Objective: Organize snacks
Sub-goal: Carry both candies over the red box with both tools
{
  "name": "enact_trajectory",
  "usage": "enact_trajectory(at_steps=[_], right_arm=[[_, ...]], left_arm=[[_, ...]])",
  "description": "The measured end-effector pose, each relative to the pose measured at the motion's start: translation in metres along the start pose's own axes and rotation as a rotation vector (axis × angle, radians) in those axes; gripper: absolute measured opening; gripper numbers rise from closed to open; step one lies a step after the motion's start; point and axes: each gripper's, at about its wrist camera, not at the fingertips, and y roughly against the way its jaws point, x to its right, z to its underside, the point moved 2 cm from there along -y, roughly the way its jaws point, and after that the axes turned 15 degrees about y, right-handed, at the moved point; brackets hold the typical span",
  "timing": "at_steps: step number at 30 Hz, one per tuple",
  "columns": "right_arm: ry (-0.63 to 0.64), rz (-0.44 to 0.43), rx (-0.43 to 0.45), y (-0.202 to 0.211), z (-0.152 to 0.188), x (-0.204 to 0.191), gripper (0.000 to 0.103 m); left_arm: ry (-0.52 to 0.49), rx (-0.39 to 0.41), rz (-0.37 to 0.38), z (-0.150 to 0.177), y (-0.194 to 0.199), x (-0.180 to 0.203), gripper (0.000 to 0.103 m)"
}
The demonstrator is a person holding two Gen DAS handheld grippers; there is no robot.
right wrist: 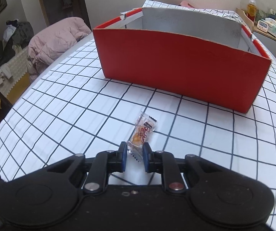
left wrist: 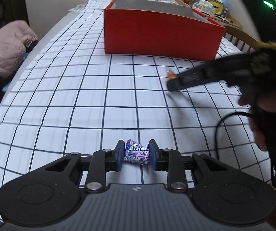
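My left gripper point(left wrist: 136, 154) is shut on a purple wrapped candy point(left wrist: 137, 153), low over the checked tablecloth point(left wrist: 61, 96). My right gripper point(right wrist: 134, 153) has its pads around the near end of a clear orange snack packet point(right wrist: 142, 132) that lies on the cloth; the pads touch its wrapper. In the left wrist view the right gripper point(left wrist: 171, 81) shows at the right, tips at the packet point(left wrist: 170, 74). A red open box point(right wrist: 176, 63) with a grey inside stands beyond both; it also shows in the left wrist view point(left wrist: 157, 34).
A pink quilted jacket point(right wrist: 55, 40) hangs off the table's left edge. A cluttered shelf with a bottle and clock point(right wrist: 263, 23) stands at the far right. A black cable point(left wrist: 218, 127) trails from the right gripper.
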Motion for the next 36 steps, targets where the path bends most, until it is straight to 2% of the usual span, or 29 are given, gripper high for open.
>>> enact_trajectory(at_steps=[10, 18, 30, 36], right_arm=[[-0.018, -0.008, 0.055, 0.038, 0.015, 0.015, 0.016], [-0.025, 0.007, 0.134, 0.079, 0.010, 0.029, 0.016], [-0.003, 0.084, 0.224, 0.125, -0.015, 0.052, 0.016], [-0.008, 0.127, 0.239, 0.129, -0.030, 0.069, 0.016]], left_arm=[[0.055, 0.008, 0.040, -0.016, 0.013, -0.004, 0.026], [0.062, 0.042, 0.071, -0.039, 0.033, 0.005, 0.026], [-0.001, 0.165, 0.087, -0.103, 0.062, 0.041, 0.026], [-0.016, 0.160, 0.100, -0.137, 0.054, 0.058, 0.026]])
